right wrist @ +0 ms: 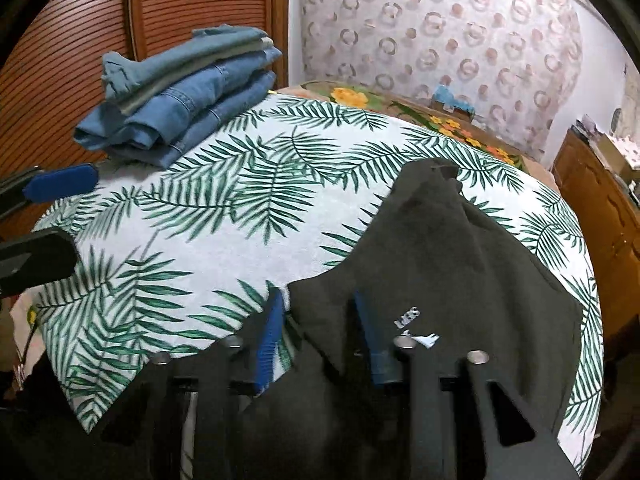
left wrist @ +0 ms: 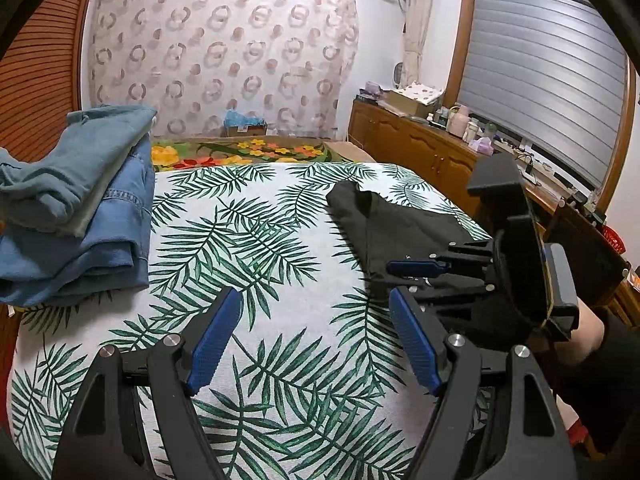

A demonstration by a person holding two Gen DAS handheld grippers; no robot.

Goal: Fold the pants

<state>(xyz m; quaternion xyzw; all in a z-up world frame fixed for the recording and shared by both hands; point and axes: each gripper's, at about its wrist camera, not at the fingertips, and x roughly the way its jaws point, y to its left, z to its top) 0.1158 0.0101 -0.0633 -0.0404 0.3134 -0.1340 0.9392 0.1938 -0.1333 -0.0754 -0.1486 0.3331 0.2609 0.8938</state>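
Black pants (right wrist: 440, 264) lie rumpled on the right side of a bed with a palm-leaf cover (right wrist: 208, 240). My right gripper (right wrist: 320, 336) sits at their near edge, a fold of the cloth between its blue pads (right wrist: 268, 340). A sliver of the cover shows between the left pad and the cloth, so the jaws stand partly apart and do not pinch. In the left wrist view the pants (left wrist: 400, 224) lie at the right, with the right gripper's fingers (left wrist: 416, 267) on their near end. My left gripper (left wrist: 314, 340) hovers open over bare cover, left of the pants, holding nothing.
A stack of folded blue jeans (left wrist: 72, 216) (right wrist: 180, 104) sits at the bed's far left corner. A wooden cabinet (left wrist: 420, 152) with clutter runs along the right side. A louvred wooden door (right wrist: 80, 40) stands behind the stack. A person's arm (left wrist: 588, 332) is at the right.
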